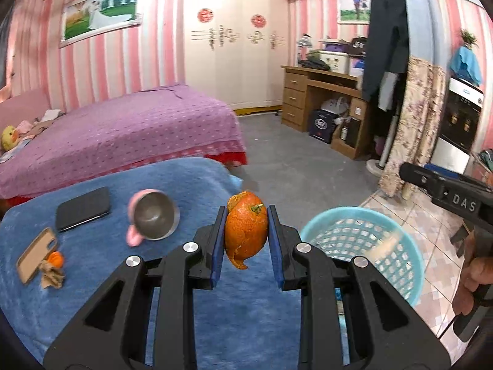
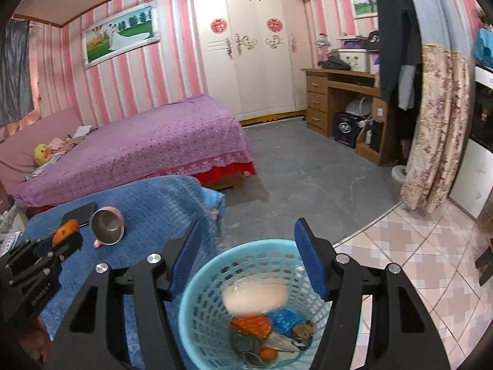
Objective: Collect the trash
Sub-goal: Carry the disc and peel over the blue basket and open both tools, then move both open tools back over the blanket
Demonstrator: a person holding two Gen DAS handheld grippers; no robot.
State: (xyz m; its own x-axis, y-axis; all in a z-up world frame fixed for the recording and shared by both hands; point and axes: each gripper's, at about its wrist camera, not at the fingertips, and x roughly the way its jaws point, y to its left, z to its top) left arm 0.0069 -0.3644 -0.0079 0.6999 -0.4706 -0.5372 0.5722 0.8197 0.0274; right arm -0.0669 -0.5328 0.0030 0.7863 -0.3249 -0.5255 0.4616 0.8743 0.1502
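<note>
My left gripper (image 1: 246, 236) pinches the orange peel (image 1: 245, 231) between its fingers above the tabletop (image 1: 92, 265); my right gripper (image 2: 246, 265) hangs wide open, empty, over the basket (image 2: 197, 308).

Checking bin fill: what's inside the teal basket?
In the teal basket: orange peel, a blue wrapper, a blurred pale item, small scraps. Anything beneath them is hidden.

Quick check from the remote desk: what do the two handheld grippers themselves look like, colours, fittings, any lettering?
Both match: the left gripper and right gripper have black plastic linkage arms with triangular cut-outs, round silver pivot bolts and flat blue finger pads. Seen from the left wrist camera, the right gripper's black body carries white lettering "DAS". A bare hand grips its handle. No cables visible.
</note>
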